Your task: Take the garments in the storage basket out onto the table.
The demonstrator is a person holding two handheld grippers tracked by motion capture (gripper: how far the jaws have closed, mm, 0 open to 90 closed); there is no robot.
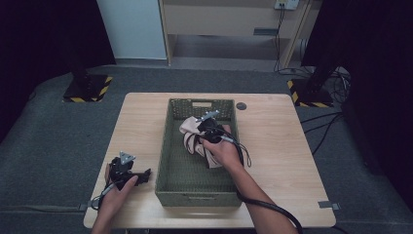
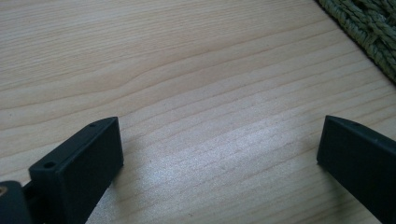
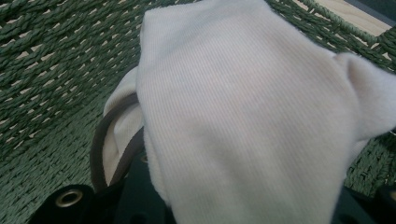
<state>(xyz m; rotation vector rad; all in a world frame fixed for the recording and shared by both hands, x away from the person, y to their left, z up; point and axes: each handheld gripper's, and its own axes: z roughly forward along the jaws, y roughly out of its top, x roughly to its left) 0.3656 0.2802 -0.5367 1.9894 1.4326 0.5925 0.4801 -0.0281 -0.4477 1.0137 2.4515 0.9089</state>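
Inside the basket (image 1: 168,161), the near half lies bare; a cloth (image 1: 195,139) and the right gripper (image 1: 202,127) crowd its far half.

A grey disc (image 1: 241,106) (small) lies on the table (image 1: 277,146).

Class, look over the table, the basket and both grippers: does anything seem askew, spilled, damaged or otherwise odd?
Nothing is spilled or damaged. The cloth lies crumpled in the basket and drapes over the right gripper, hiding its jaws. The left gripper sits open over bare table.
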